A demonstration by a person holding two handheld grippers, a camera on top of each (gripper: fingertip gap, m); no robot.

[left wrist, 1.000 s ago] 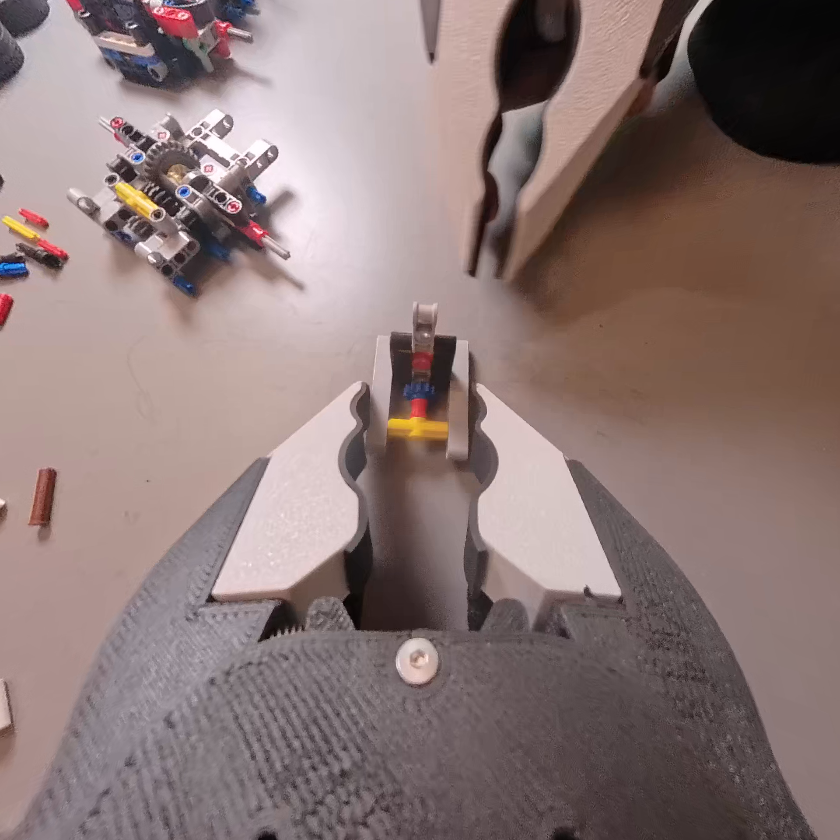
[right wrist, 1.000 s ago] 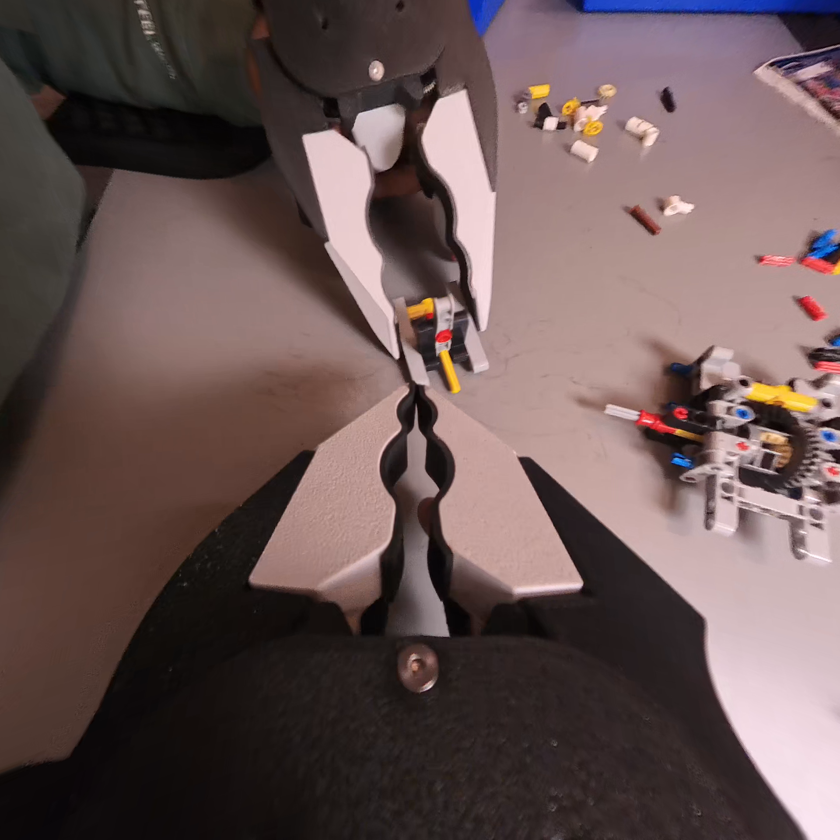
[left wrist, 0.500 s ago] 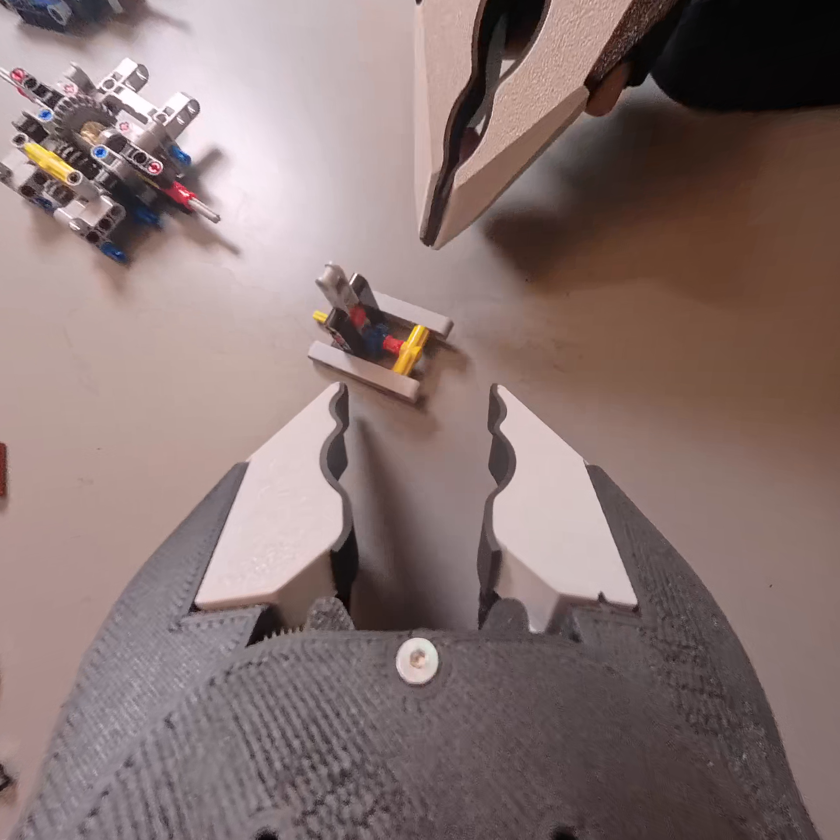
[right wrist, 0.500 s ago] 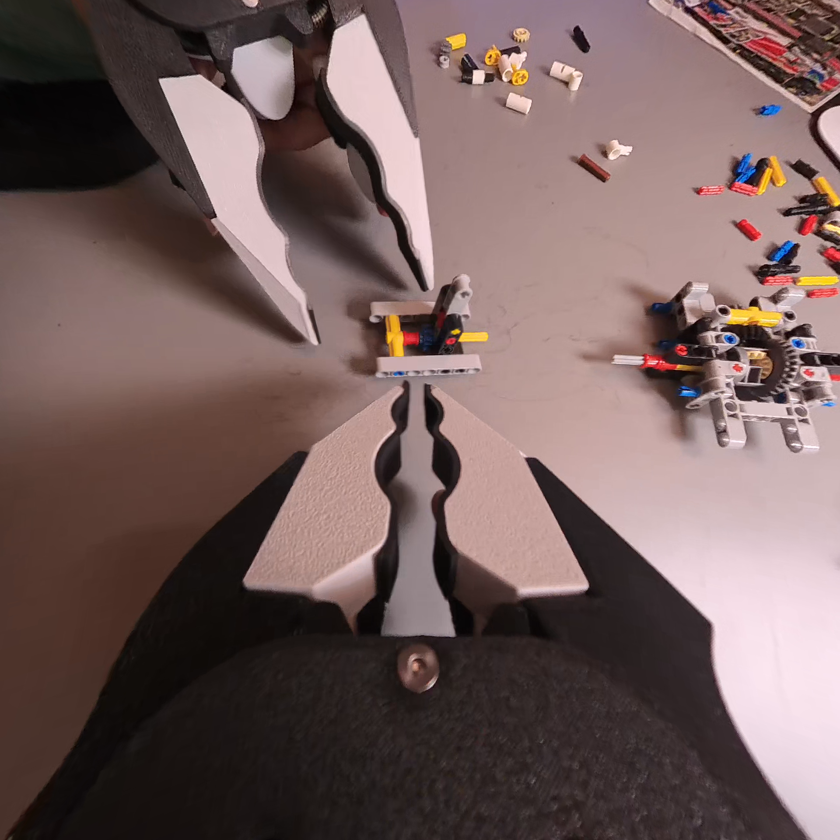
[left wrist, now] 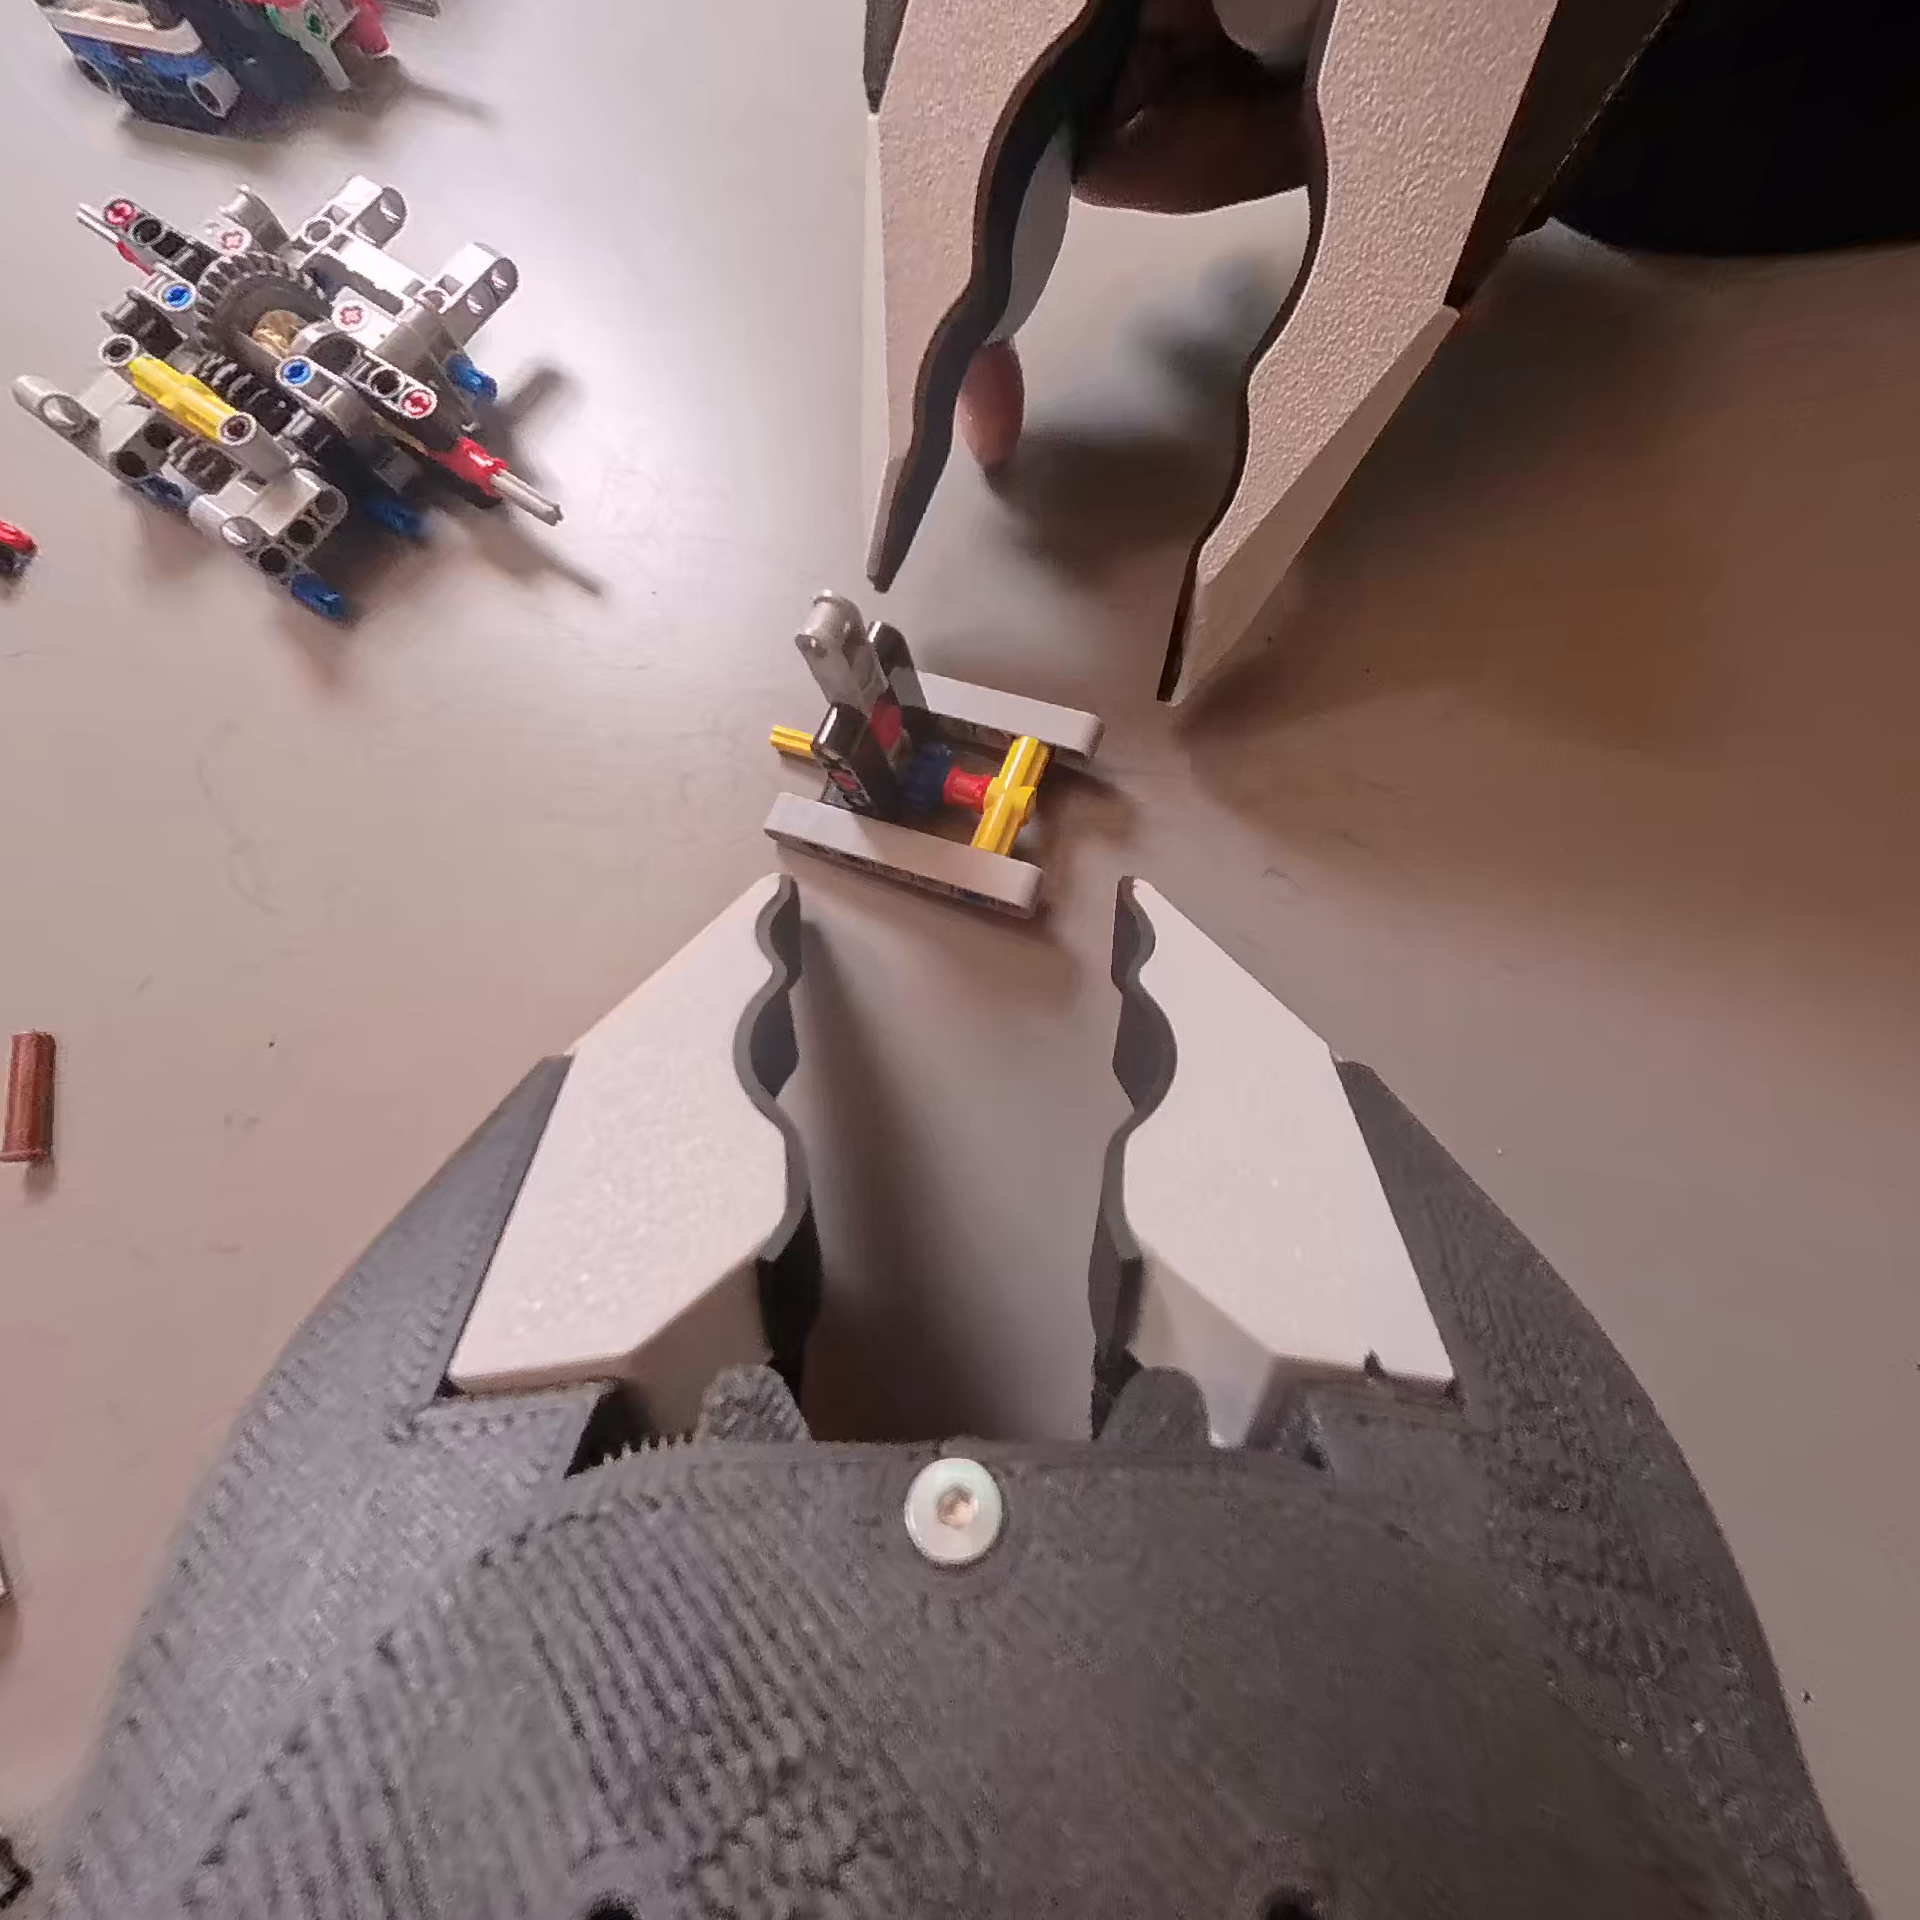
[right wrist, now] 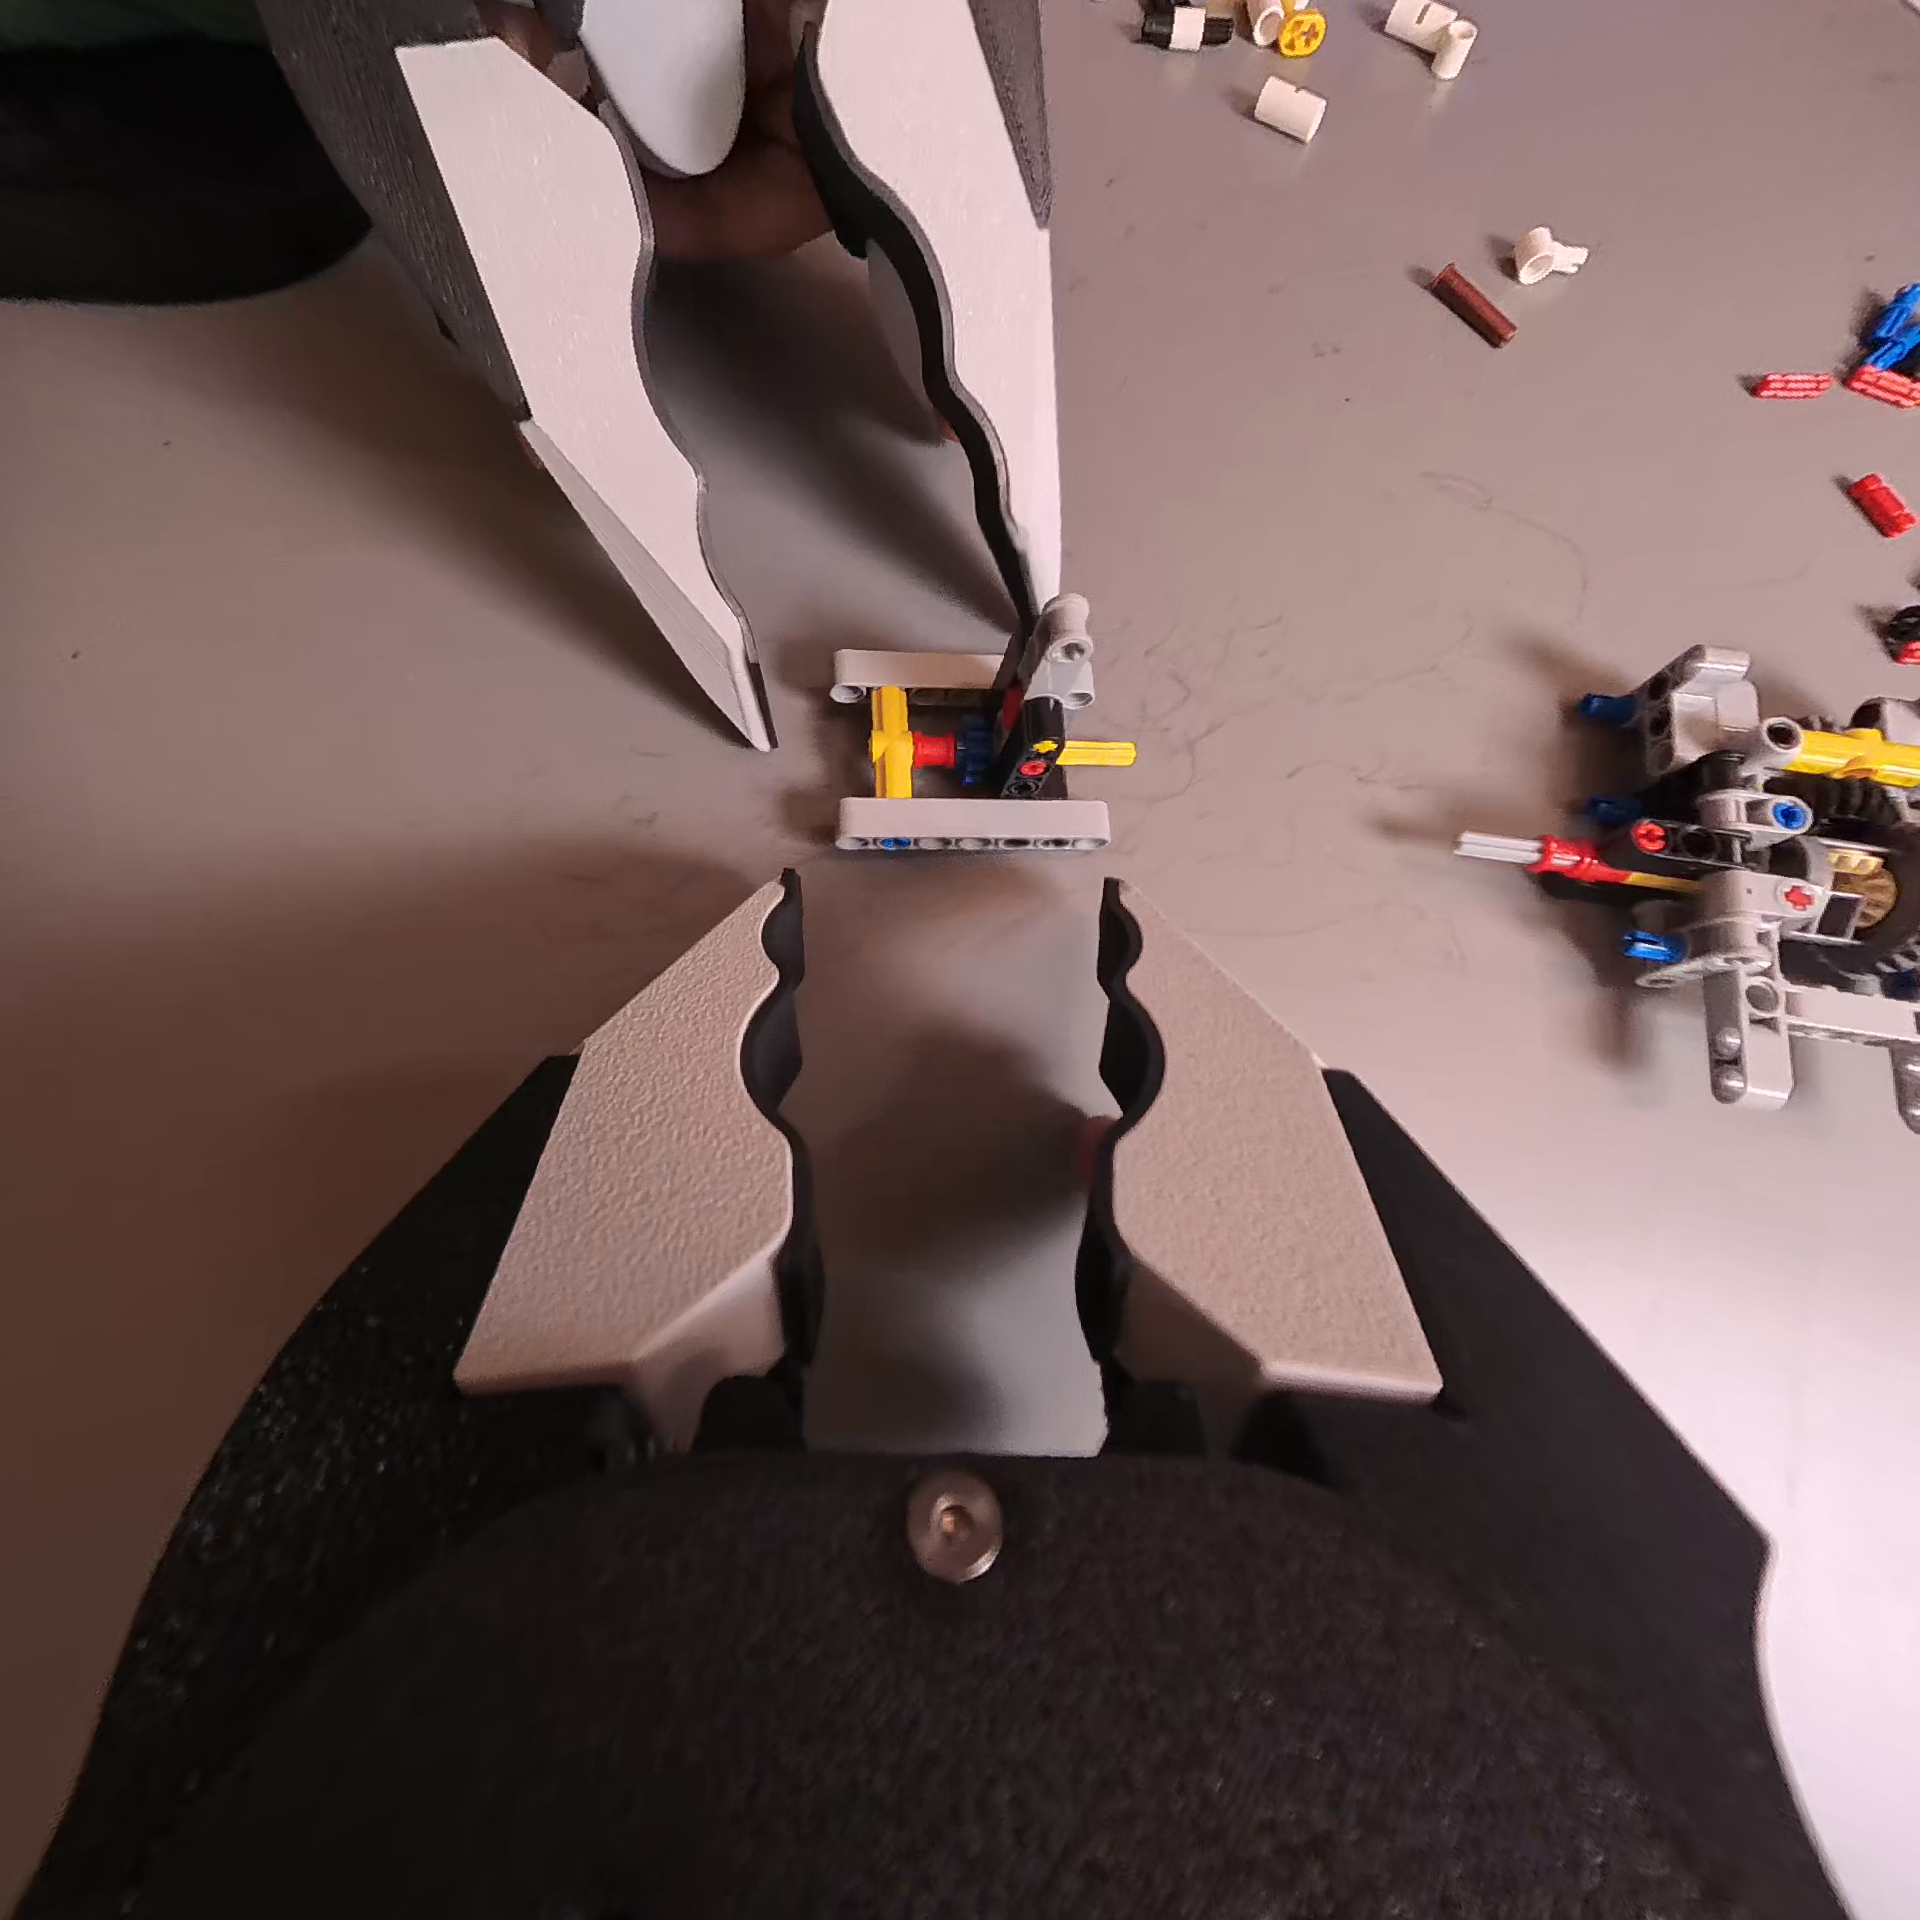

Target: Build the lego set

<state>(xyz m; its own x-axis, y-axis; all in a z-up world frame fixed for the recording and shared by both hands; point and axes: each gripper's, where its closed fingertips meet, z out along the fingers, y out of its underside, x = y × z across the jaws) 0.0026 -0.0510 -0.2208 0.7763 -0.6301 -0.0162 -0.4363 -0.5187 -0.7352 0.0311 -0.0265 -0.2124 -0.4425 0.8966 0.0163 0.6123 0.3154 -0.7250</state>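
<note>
**Two open tongs face each other across a small brick frame**

We see both tongs spread apart with nothing between their pads. Our left tongs (left wrist: pixel 951 904) hover just short of the small frame (left wrist: pixel 914 790), which lies flat on the grey tabletop (left wrist: pixel 520 831), away from any edge that we can see. The right tongs (right wrist: pixel 948 894) stand on the opposite side of it, also close and also not touching it in their own view. In the right wrist view, one fingertip of the left tongs comes down right at the frame's upright grey connector; whether it touches, we cannot tell.

The small frame counts two light grey beams lying parallel, one yellow cross piece, one red bush, one blue gear and one black beam standing tilted with the grey connector on top.

Beside it, well apart, sits one larger gear assembly (left wrist: pixel 270 384) of grey beams with a black gear and a red-tipped axle sticking out toward the frame. A second build (left wrist: pixel 208 52) lies farther off, cut by the picture's edge. One brown pin (left wrist: pixel 26 1096) lies alone, and loose white pieces (right wrist: pixel 1288 104) and red pins (right wrist: pixel 1881 504) are scattered beyond. Nothing lies between either pair of tongs and the frame.
</note>
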